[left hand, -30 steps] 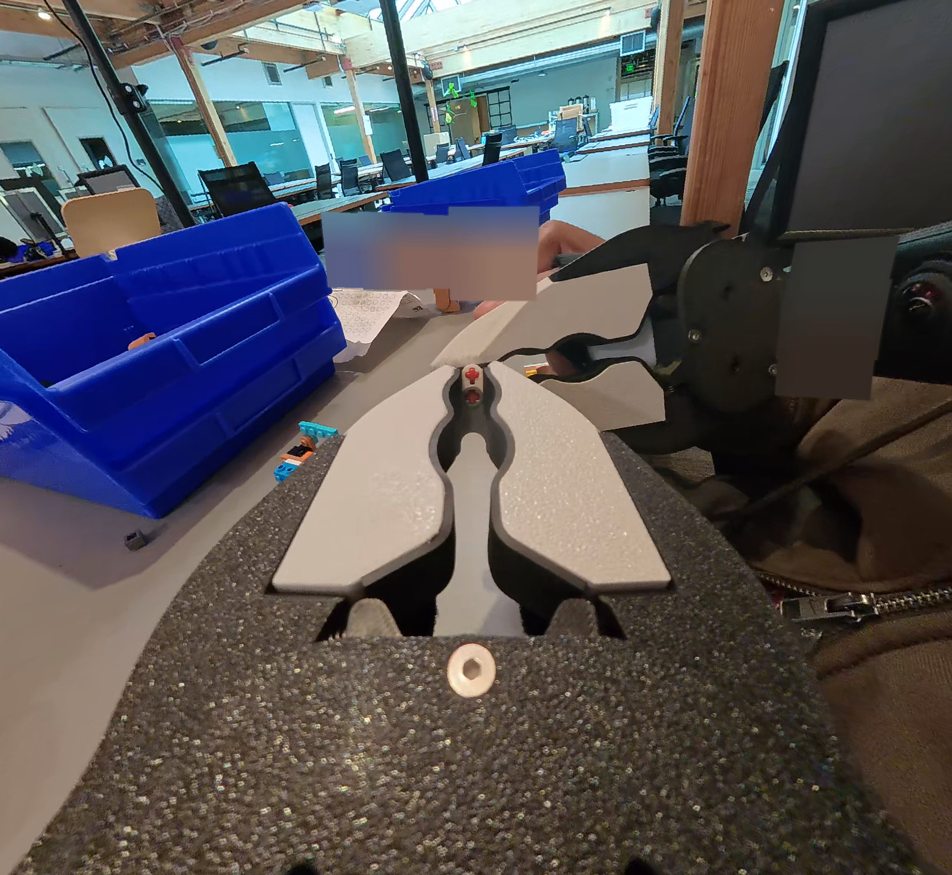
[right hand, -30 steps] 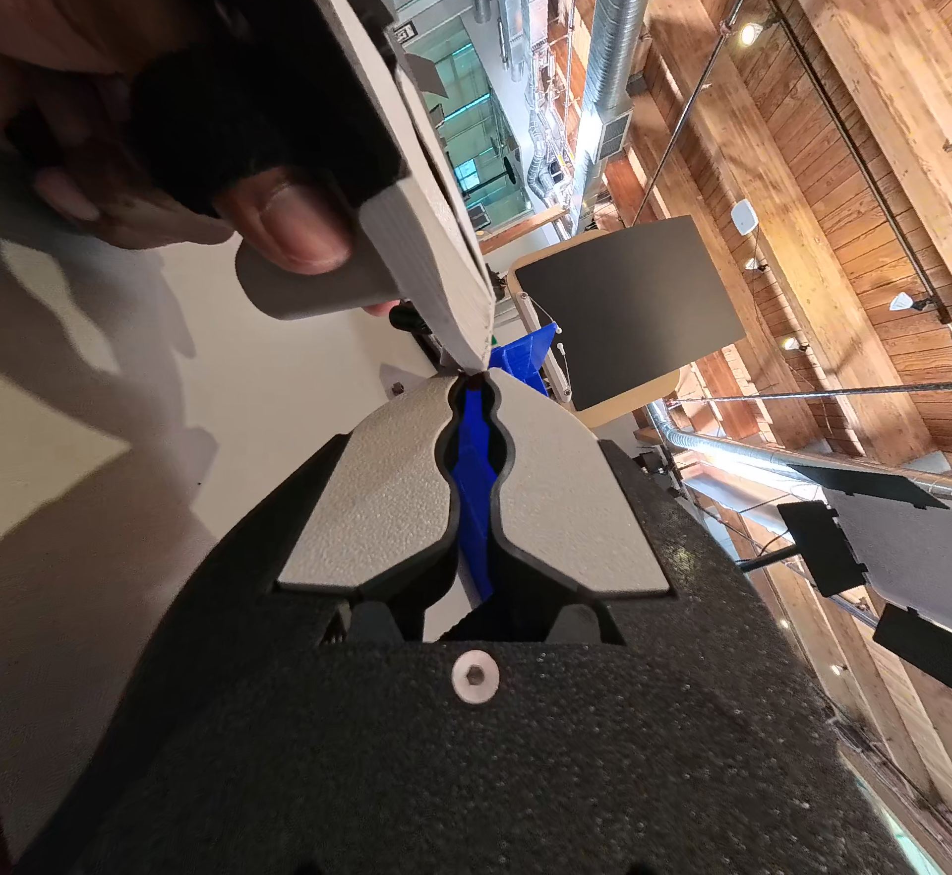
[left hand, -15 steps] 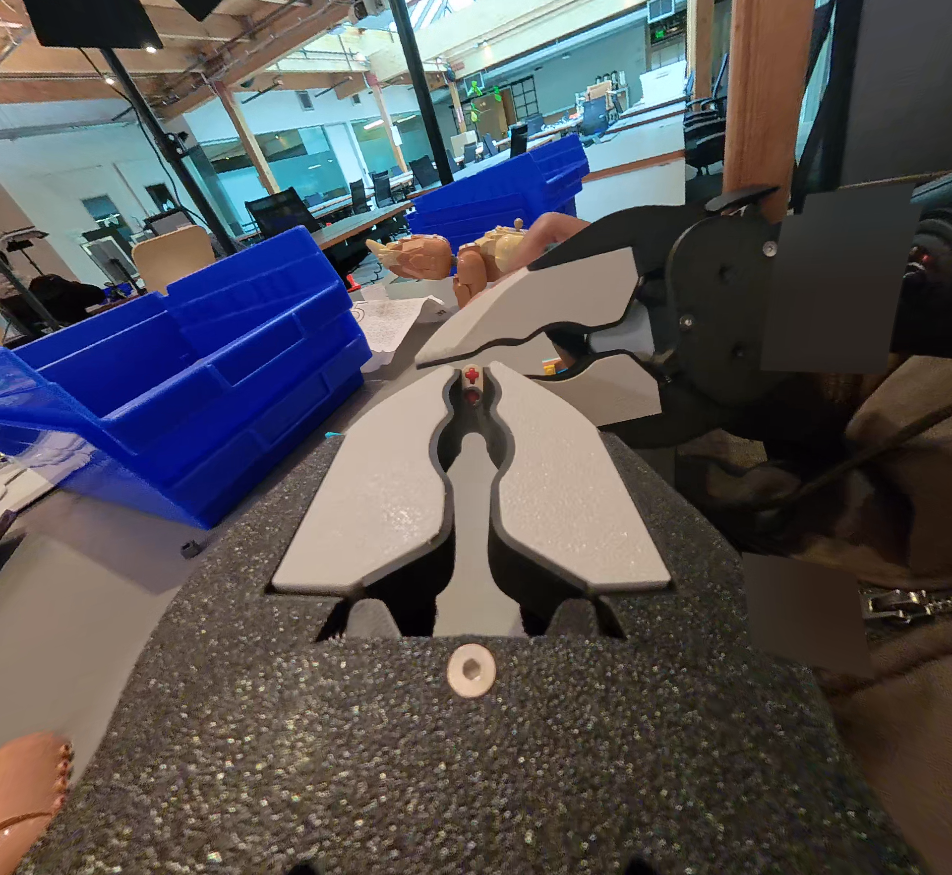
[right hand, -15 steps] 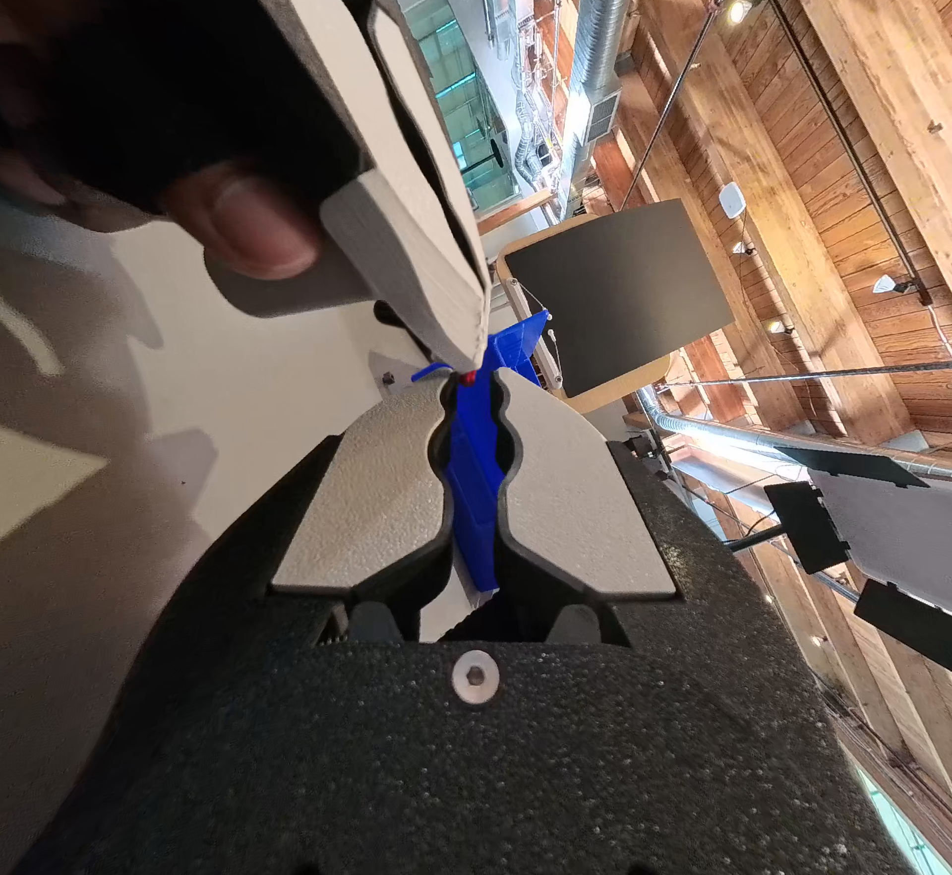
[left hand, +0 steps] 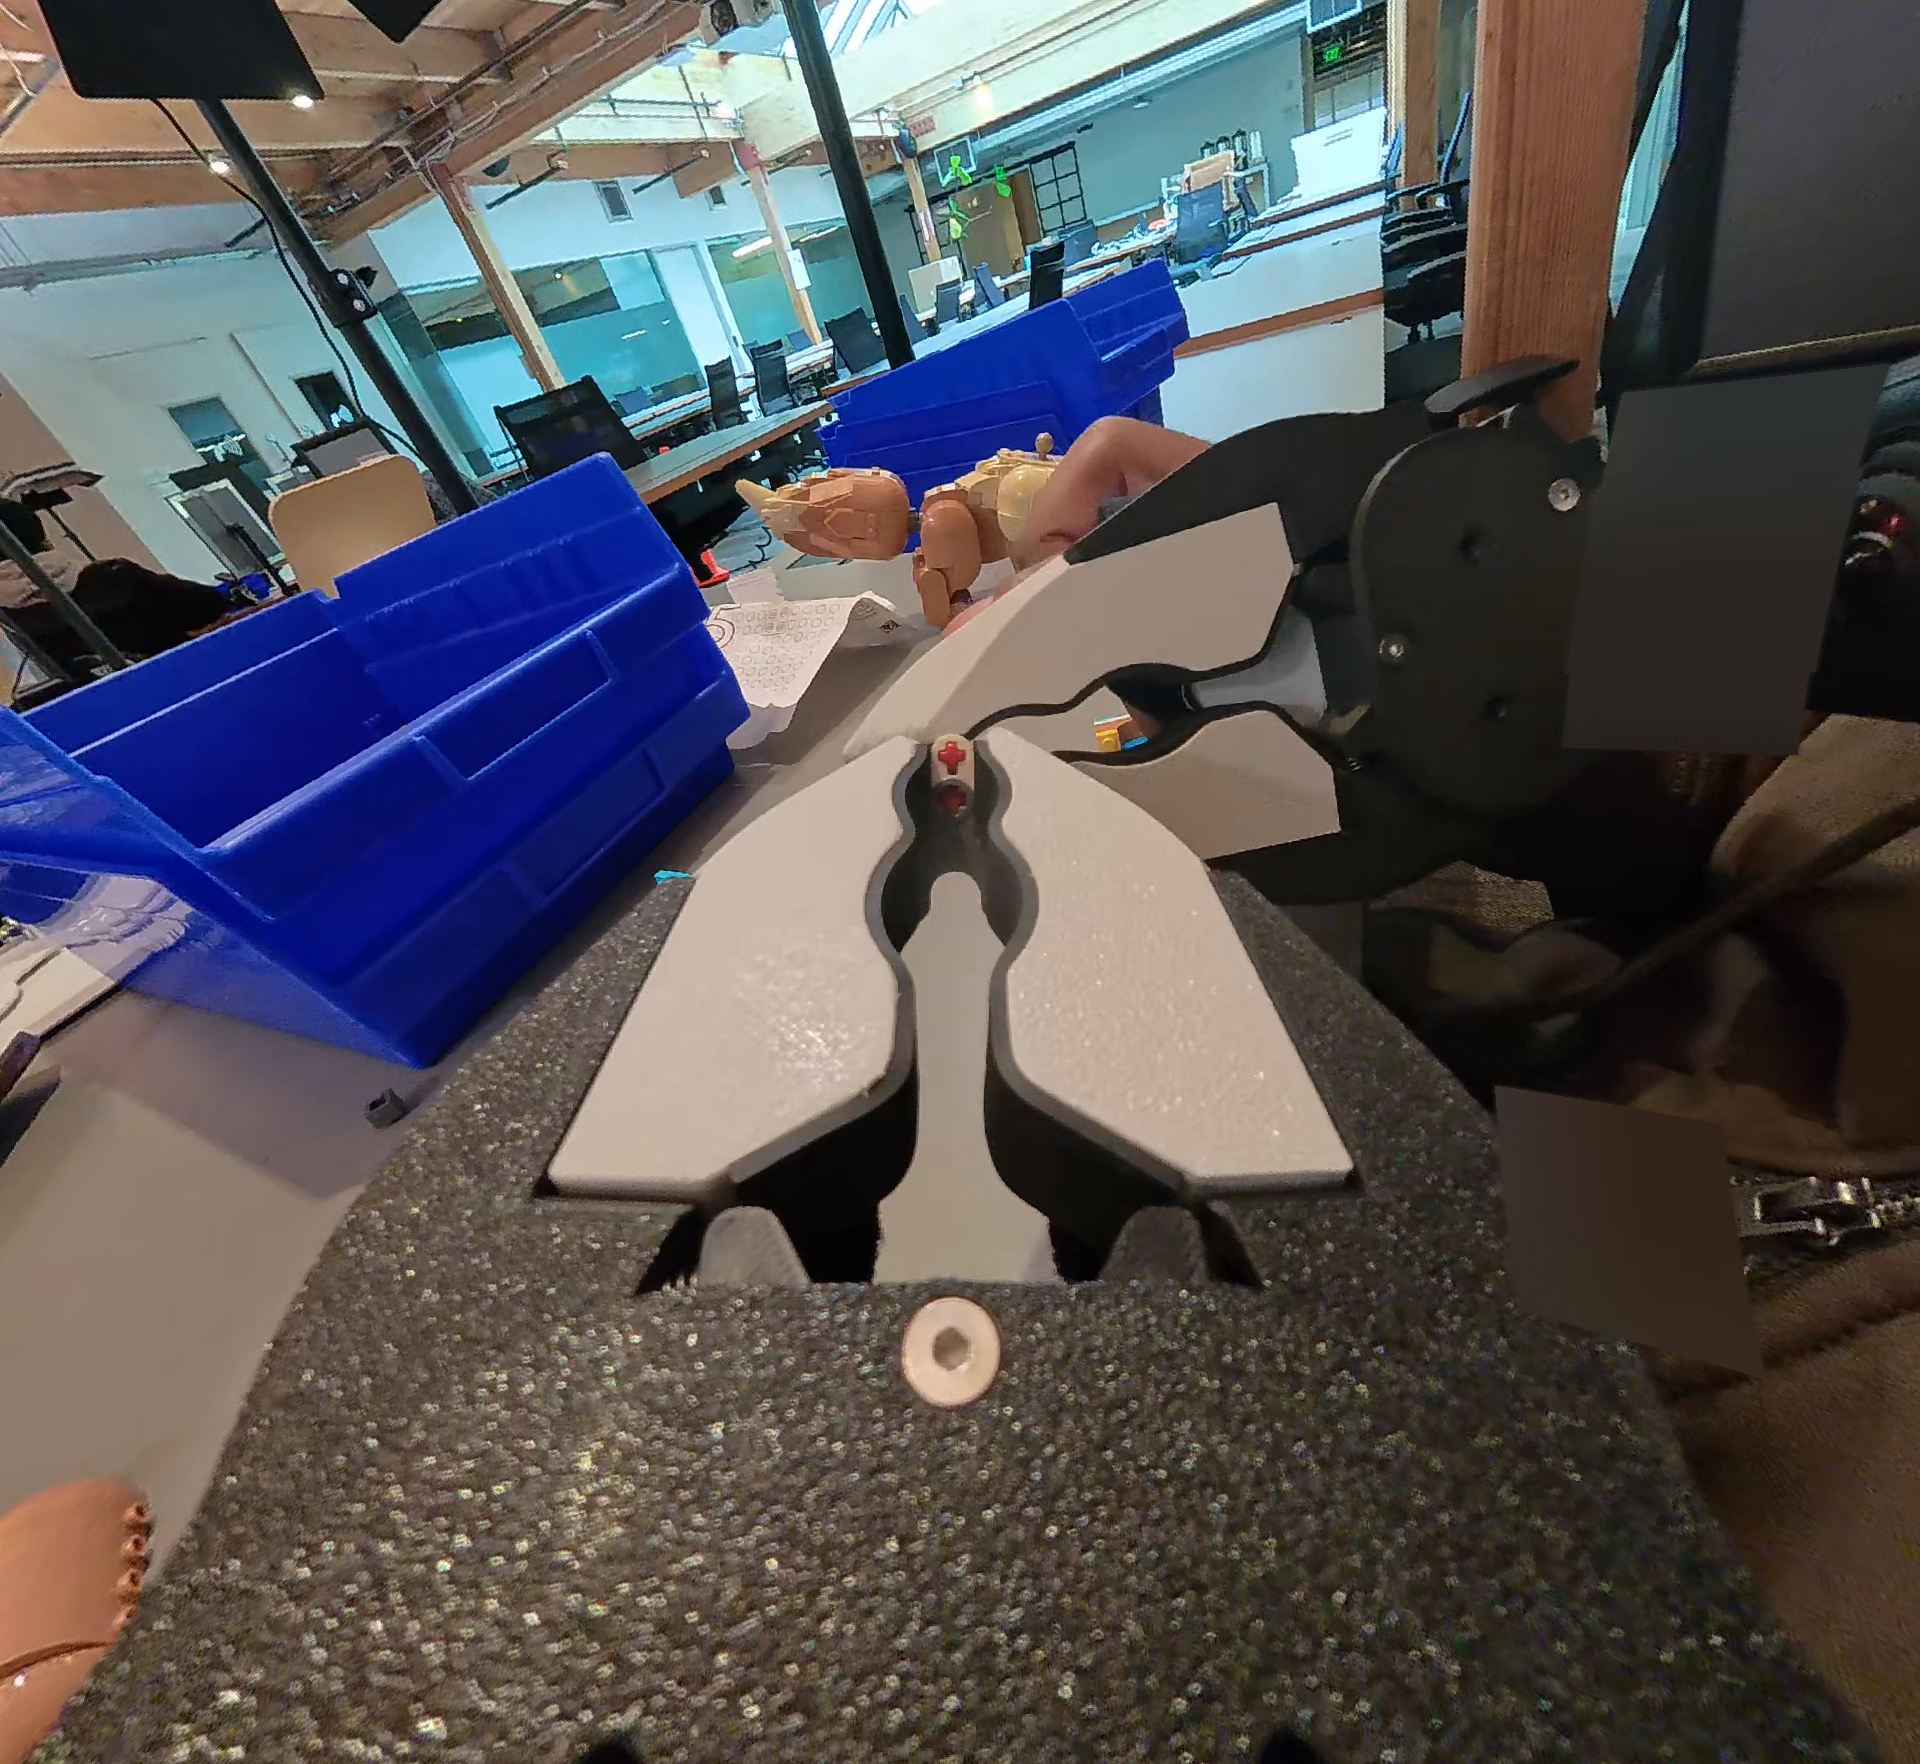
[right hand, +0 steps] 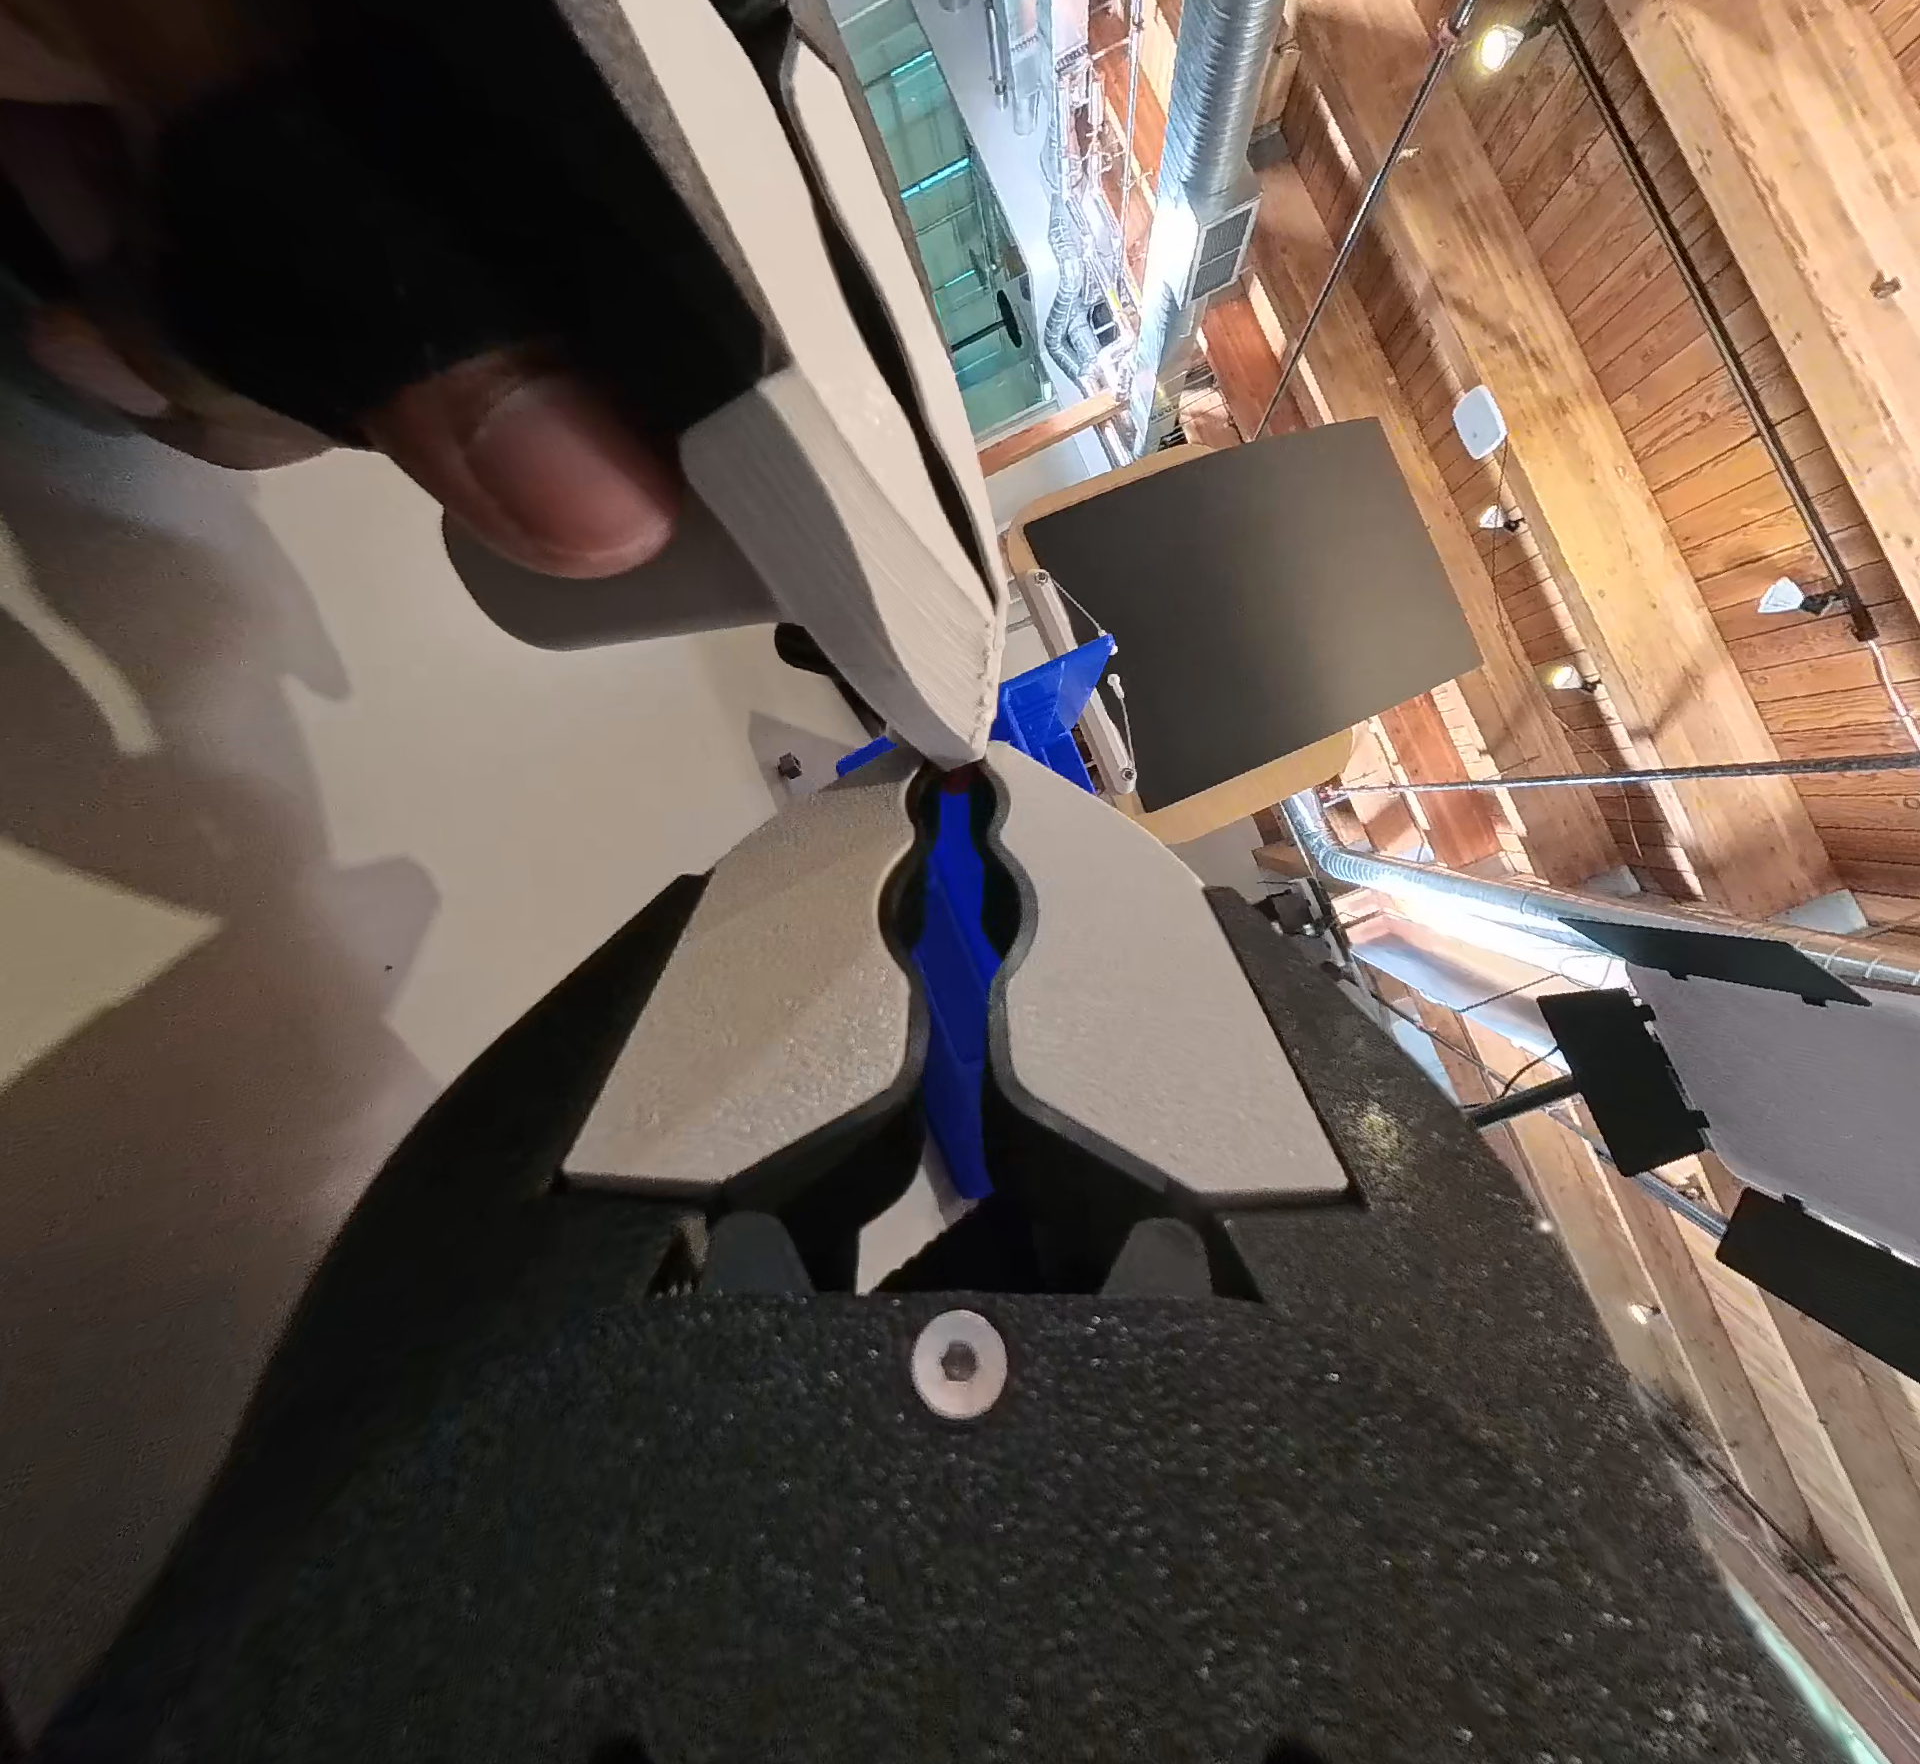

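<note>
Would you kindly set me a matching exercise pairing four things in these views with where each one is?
1. small red-cross piece
2. blue bin
3. printed sheet
4. brick-built figure

a. flat on the table, just past the bin
b. farthest back, beyond the sheet
c. between the left gripper fingertips
d. on the table at left

Pairs: 1-c, 2-d, 3-a, 4-b

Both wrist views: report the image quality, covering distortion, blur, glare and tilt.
Left wrist view: sharp, wide-angle bending of the black pole, skylight glare, flat grey masking patches at right. Right wrist view: rolled sideways, the thumb soft up close, shadows on the white table, bright ceiling spots.
</note>
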